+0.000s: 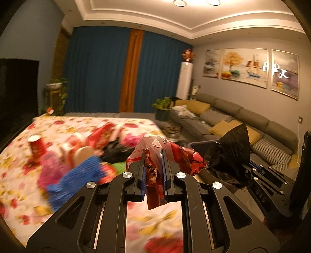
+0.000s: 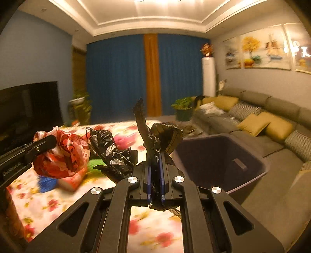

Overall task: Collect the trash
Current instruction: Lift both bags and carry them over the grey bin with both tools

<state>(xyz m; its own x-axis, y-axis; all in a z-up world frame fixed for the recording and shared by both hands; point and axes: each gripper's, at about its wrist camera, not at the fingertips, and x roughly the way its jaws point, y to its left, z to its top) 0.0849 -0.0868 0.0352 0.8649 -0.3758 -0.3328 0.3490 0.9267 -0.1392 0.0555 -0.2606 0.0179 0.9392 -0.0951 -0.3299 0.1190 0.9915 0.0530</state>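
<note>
You are in a home living room. A long grey sofa (image 2: 272,109) with yellow cushions (image 2: 254,124) runs along the right wall, under three framed paintings (image 1: 250,68). Blue floor-length curtains (image 2: 116,77) with an orange strip cover the far wall, and a tall white standing air conditioner (image 2: 209,76) fills the corner beside them. You can see a dark television (image 2: 29,105) on the left, potted plants (image 2: 182,109), and recessed ceiling lights (image 1: 179,3) overhead.

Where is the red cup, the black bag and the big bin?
red cup (image 1: 38,147), left wrist view, on its side wall.
black bag (image 2: 110,151), right wrist view, on its crumpled middle.
big bin (image 2: 258,167), right wrist view, on its rim.
</note>
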